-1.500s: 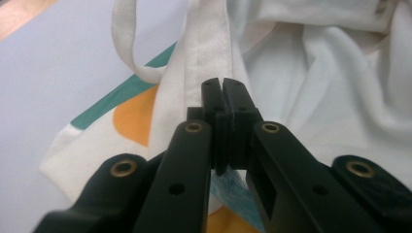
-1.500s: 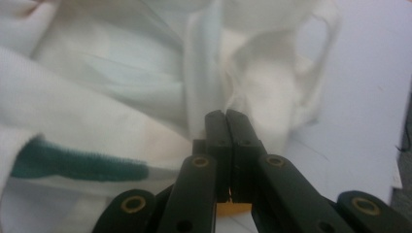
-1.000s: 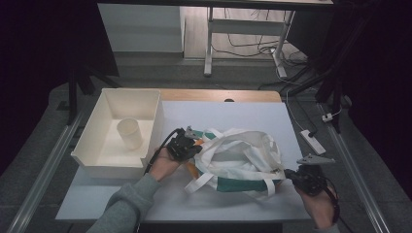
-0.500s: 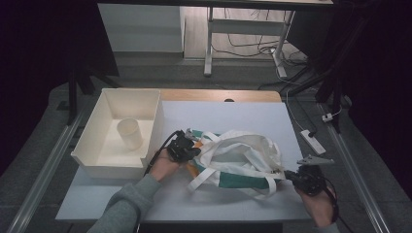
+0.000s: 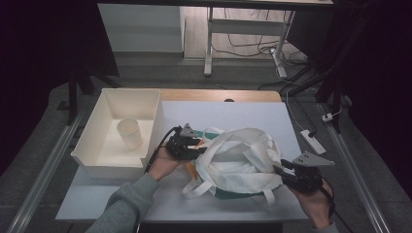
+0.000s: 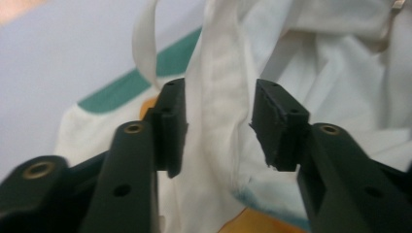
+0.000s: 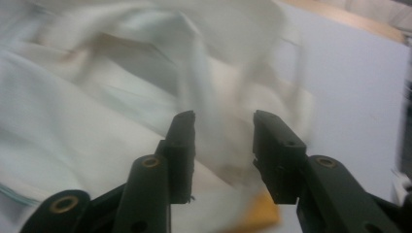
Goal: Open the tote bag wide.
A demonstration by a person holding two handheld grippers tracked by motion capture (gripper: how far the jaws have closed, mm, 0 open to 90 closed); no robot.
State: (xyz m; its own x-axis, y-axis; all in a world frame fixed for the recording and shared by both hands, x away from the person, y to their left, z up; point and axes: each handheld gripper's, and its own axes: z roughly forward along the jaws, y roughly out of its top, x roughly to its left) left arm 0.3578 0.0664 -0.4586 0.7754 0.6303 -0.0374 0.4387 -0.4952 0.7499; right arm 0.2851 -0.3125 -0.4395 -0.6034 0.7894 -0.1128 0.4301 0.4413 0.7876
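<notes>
White cloth tote bag lies crumpled at centre of the high view, on the white table, with green and orange print showing under its lower edge. Left gripper sits at the bag's left edge, centre-left of frame; right gripper at the bag's lower right corner.

Left gripper view: fingers apart, a folded band of bag fabric standing between them, not pinched yet. Right gripper view is blurred: fingers apart, cloth between and behind them, cannot tell if it touches the pads.

Step in hand, as I read it: taking hold of the bag at two sides to spread or straighten it. To do it well:
- close left fingers on the hem band only, not on a loose strap beside it
- right should catch one layer at the corner, deep enough in the pads that it won't slip
- pull the two apart evenly, low over the table, so the cloth flattens and doesn't bunch
- keep the bag off the white bin at left of frame, which holds a paper cup

Risk: grabbing both layers, so the bag stays shut
</notes>
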